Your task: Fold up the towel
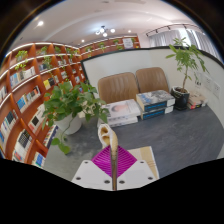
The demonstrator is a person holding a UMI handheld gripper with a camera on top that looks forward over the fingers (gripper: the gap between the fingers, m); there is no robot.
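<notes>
- Pinching in at the tips, the gripper point(109, 148) has its jaws closed down to nothing. The two magenta pads point(113, 162) meet face to face, with no gap visible between them.
- A narrow tan strip, which looks like a corner of the towel point(103, 133), sticks up from the tips and curls slightly to one side. It appears caught between the pads. The rest of the towel hangs out of sight below, so I cannot tell how far it is folded.
- A pale tan patch just beside the right finger may be more cloth, but this is unclear.
- The gripper points out across a room rather than down at a surface.
- Just beyond the tips stands a leafy plant point(68, 100) in a white pot point(72, 125) on the grey floor point(170, 135).
- Past the plant, two tan chairs point(120, 86) stand side by side against a white wall point(130, 58).
- A stack of books point(155, 100) lies on the right chair seat, and another pile lies on the left one.
- A taller plant point(186, 58) stands near the right chair, with small items at its foot too small to name.
- Orange shelves point(35, 85) full of books run along the left side and carry on behind the wall.
- Lamps point(103, 30) glow on the ceiling.
</notes>
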